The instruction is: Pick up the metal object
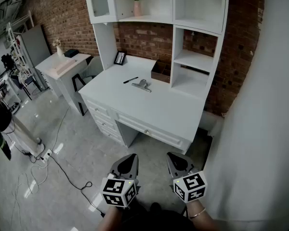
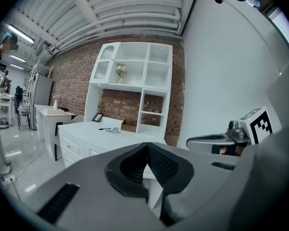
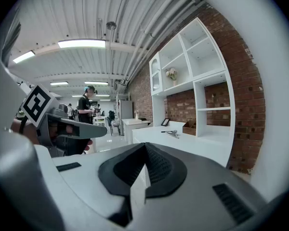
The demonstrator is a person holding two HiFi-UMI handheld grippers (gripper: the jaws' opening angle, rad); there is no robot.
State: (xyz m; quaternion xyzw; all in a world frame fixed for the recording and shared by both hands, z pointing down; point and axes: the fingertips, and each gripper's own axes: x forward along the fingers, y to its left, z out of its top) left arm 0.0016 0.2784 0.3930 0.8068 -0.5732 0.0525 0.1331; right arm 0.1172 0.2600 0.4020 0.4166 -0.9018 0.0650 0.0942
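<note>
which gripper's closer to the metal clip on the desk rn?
Left, marginally. The left gripper hangs short of the desk, nearly in line with the metal clip; the right gripper is alongside, farther off line.

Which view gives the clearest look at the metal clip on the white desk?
The head view: it looks down on the metal clip lying on the desk beside a black pen, outline plain. In the left gripper view the clip is small and distant; in the right gripper view the clip is likewise.
</note>
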